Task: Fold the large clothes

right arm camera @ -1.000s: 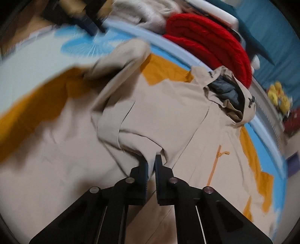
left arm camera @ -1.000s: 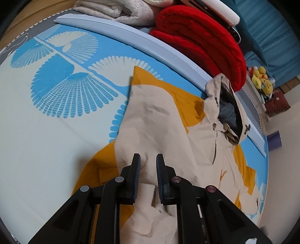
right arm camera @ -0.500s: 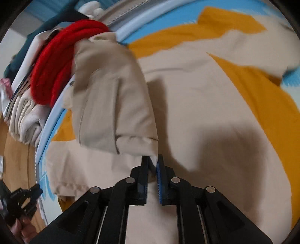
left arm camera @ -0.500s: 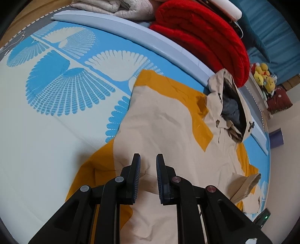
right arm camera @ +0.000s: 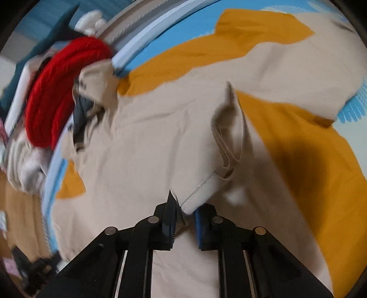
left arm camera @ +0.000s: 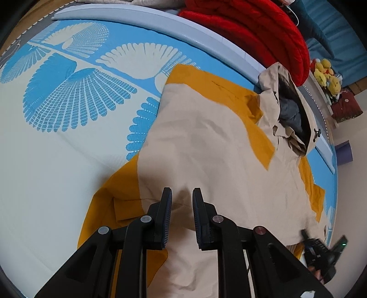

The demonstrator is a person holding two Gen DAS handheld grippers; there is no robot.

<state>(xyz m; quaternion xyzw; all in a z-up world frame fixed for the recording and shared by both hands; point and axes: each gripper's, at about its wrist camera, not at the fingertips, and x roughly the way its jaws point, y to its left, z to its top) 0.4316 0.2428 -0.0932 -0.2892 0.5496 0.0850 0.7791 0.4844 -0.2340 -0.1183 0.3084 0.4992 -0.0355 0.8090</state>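
A beige and mustard hooded jacket [left arm camera: 206, 149] lies spread on a blue and white patterned mat [left arm camera: 57, 160], its hood [left arm camera: 289, 110] toward the far rim. My left gripper [left arm camera: 182, 201] hovers just over the jacket's lower body, its jaws a narrow gap apart with nothing between them. In the right wrist view the same jacket [right arm camera: 137, 149] fills the frame, with one sleeve [right arm camera: 229, 128] folded in over the body. My right gripper [right arm camera: 184, 215] has the sleeve's cuff [right arm camera: 201, 190] between its closing jaws. It also shows in the left wrist view as a black right gripper [left arm camera: 321, 252] at the jacket's right edge.
A rolled red blanket [left arm camera: 263, 29] and pale folded cloths lie beyond the mat's raised grey rim [left arm camera: 160, 20]. Yellow plush toys [left arm camera: 325, 73] sit at the far right. Bare mat stretches to the left of the jacket. The red blanket [right arm camera: 57, 91] is at upper left in the right wrist view.
My right gripper rolled and swept the sleeve across the jacket, so it now lies over the body. My left gripper sank a little toward the fabric.
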